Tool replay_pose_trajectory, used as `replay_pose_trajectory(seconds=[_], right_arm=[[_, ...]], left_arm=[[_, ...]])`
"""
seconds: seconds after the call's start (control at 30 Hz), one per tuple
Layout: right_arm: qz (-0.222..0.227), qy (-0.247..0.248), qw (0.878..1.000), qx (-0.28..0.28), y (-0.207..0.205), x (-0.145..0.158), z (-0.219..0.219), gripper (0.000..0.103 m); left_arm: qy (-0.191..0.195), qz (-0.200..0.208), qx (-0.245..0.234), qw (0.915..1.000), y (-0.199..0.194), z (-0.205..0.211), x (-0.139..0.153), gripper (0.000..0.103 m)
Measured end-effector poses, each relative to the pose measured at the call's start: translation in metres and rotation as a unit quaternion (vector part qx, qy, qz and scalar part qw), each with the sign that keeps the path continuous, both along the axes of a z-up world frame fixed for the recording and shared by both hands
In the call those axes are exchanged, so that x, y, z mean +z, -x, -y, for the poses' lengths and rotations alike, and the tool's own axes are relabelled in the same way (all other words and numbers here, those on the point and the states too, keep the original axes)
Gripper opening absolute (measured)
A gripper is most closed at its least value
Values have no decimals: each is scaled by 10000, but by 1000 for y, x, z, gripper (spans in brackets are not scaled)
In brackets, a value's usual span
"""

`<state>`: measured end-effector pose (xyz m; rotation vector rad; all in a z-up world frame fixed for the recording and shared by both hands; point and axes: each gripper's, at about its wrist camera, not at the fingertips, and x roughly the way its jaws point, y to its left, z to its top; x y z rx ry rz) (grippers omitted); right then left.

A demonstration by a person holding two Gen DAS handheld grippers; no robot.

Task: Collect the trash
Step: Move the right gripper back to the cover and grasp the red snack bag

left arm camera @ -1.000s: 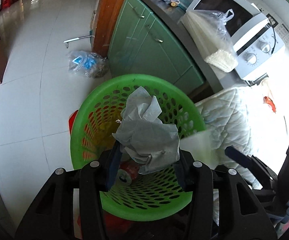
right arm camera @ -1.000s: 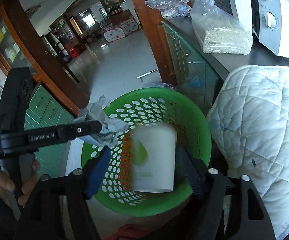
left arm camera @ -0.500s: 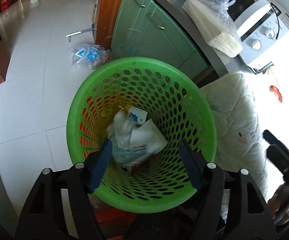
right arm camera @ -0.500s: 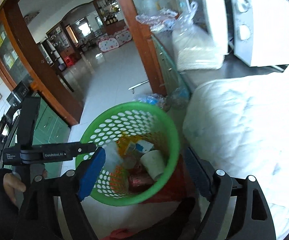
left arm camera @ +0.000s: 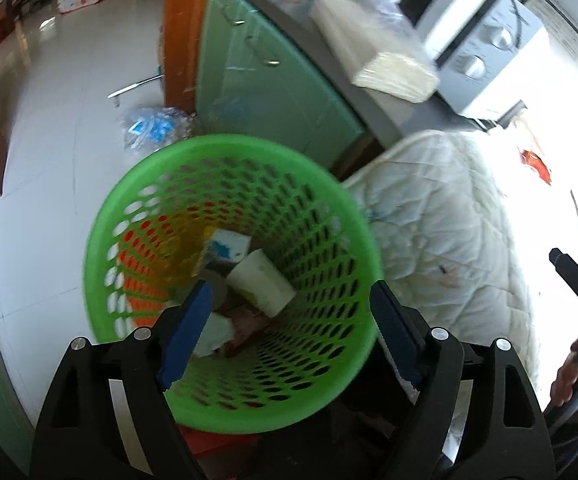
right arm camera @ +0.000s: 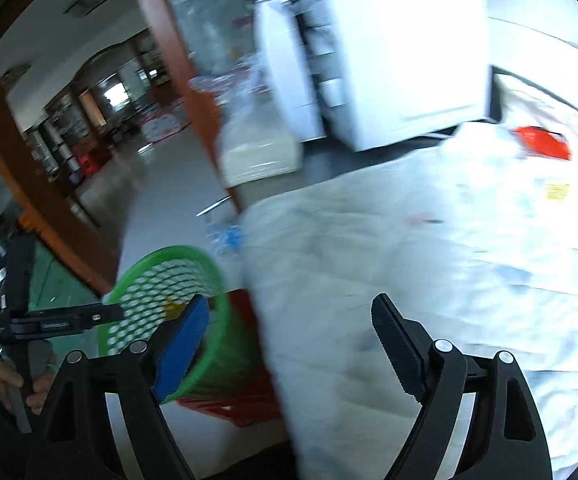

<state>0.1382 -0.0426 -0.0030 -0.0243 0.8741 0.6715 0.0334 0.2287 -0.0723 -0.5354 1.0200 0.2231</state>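
Note:
A green perforated basket (left arm camera: pixel 341 216) stands on the floor below my left gripper (left arm camera: pixel 289 292). The jaws are opening, with nothing between them. Inside the basket lie a white cup (left arm camera: pixel 261 284), a small white-and-blue carton (left arm camera: pixel 227 246) and crumpled paper (left arm camera: pixel 217 332). My right gripper (right arm camera: pixel 291 300) hangs over the edge of a white quilt (right arm camera: pixel 409 260), jaws opening and empty. The basket (right arm camera: pixel 161 264) sits at its lower left. A red scrap (right arm camera: pixel 541 144) and a yellow scrap (right arm camera: pixel 557 192) lie on the quilt farther off. The right wrist view is blurred.
Green cabinets (left arm camera: pixel 273 80) carry a dark counter with a bagged white stack (left arm camera: pixel 381 56) and a microwave (left arm camera: pixel 485 32). A clear plastic bag (left arm camera: pixel 153 128) lies on the tiled floor behind the basket. A red crate (right arm camera: pixel 245 404) sits under the basket.
The crumpled paper left my left gripper and the white cup left my right; both now lie in the basket. Both jaws widened. My right gripper swung right, up over the quilt.

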Motion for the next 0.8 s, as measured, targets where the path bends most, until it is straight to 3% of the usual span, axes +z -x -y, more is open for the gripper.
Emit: replay_pose_trajectory(seconds=[0.2,0.43,0.8], right_arm=[[44,122,9973,-729,-42,9,73,80],[184,214,9901,-1372,-119,26,140,81],[146,666,9880,-1388,-238,21,171,84]], left_arm=[[-68,94,-393,9992,-32,37,14,80],[-68,152,-885,9959,-70,80,23,81],[-330,293,-1451,9884,-140,127,39,85]])
